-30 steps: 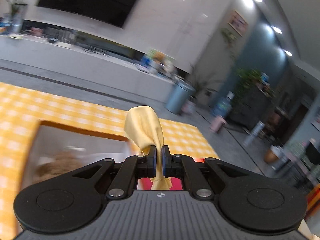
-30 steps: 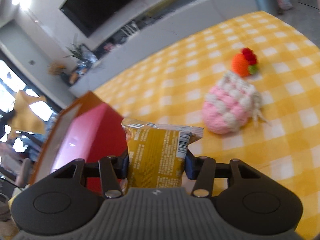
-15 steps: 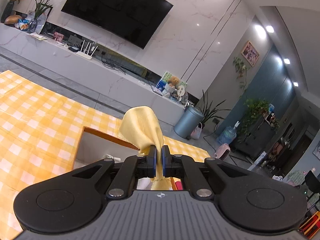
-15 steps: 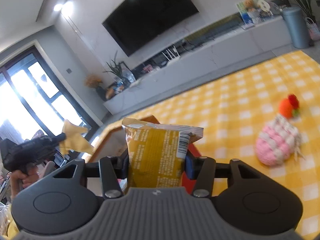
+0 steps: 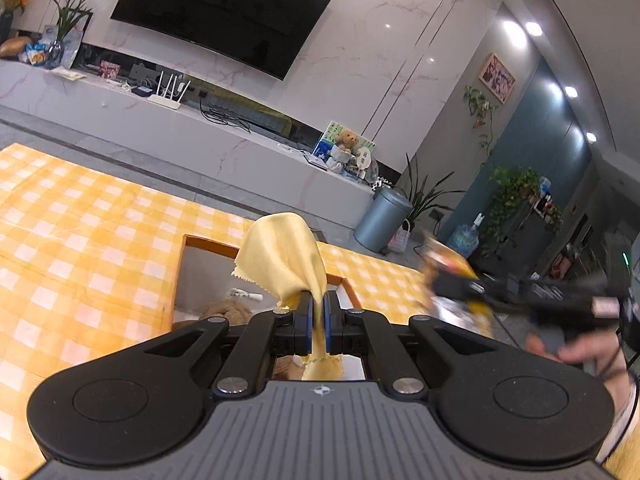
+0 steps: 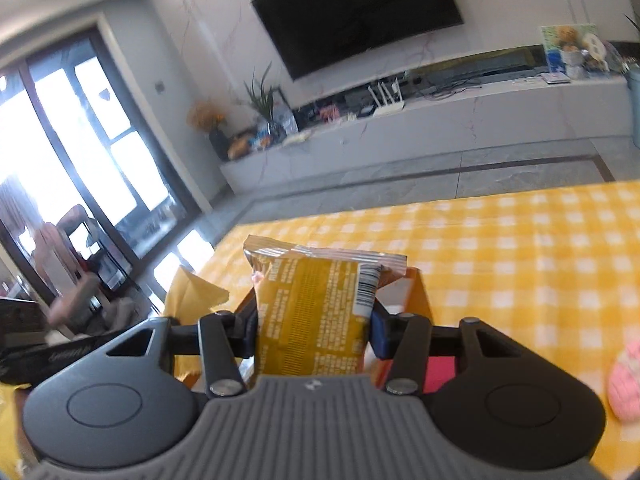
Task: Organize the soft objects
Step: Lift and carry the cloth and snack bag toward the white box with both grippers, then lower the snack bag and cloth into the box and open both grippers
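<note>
Moved: right tool (image 6: 314, 332) now nearer the box (image 5: 186, 264), beside the left tool (image 5: 316, 320).
Left tool: clamped on yellow cloth (image 5: 280, 264), above the box.
Right tool: clamped on snack packet (image 6: 316, 312).
Right view only: pink crochet toy (image 6: 626, 384) on the desk (image 6: 520, 248).

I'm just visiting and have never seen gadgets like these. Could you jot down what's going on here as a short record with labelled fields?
left gripper: shut on yellow cloth
right gripper: shut on snack packet
box: open-topped, orange-rimmed, on the checked tablecloth, beyond the left gripper
inside box: a brownish soft item, partly hidden
still on the tablecloth: pink knitted toy, at the picture's edge
</note>
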